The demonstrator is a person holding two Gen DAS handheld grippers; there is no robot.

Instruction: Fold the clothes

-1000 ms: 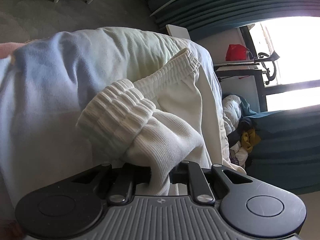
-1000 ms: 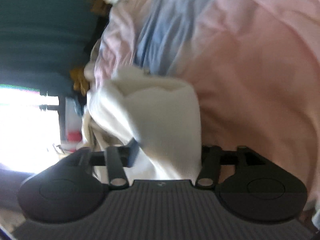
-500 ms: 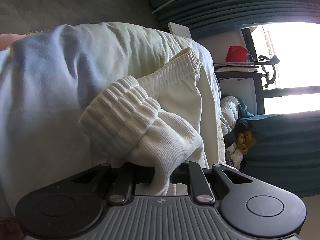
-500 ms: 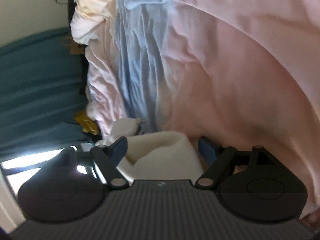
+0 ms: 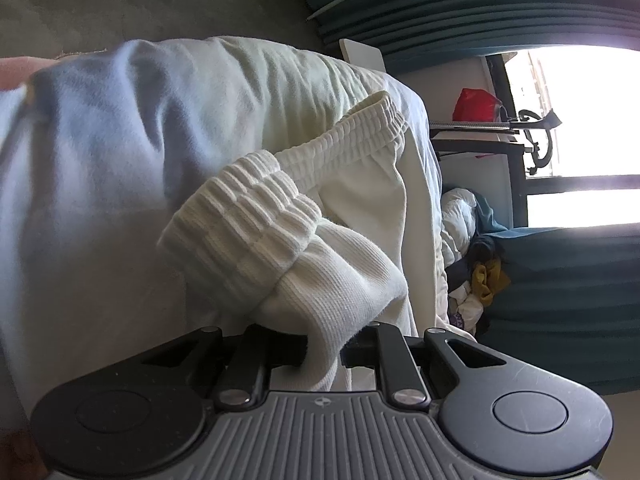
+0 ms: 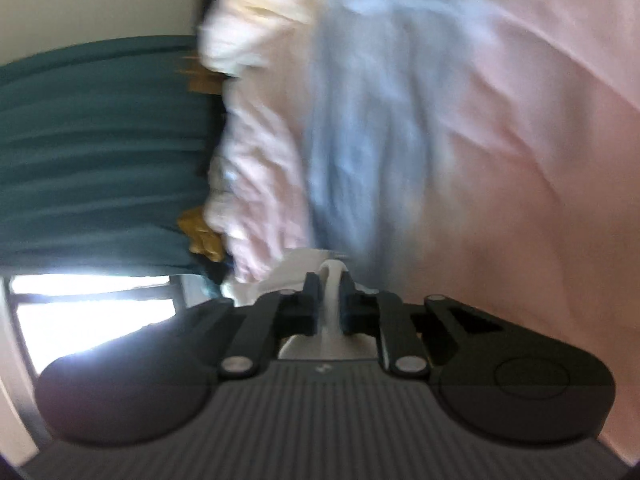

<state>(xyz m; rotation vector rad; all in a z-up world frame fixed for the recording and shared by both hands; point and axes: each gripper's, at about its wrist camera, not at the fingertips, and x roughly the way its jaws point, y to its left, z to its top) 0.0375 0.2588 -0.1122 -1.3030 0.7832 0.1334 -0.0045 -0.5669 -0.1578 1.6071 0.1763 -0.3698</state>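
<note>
The white ribbed garment (image 5: 304, 248) is being held mid-frame over the bed (image 5: 100, 152), pinched by the left gripper (image 5: 324, 354). A thin fold is being clamped by the right gripper (image 6: 330, 304), whose jaws have just been closing; it is risking to be pulled loose.

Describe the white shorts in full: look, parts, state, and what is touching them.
The white shorts are ribbed knit with a gathered elastic waistband, which is bunched and folded over. They lie on a pale bedsheet. The left gripper is shut on a fold near the waistband; the right gripper pinches a thin white fold.
</note>
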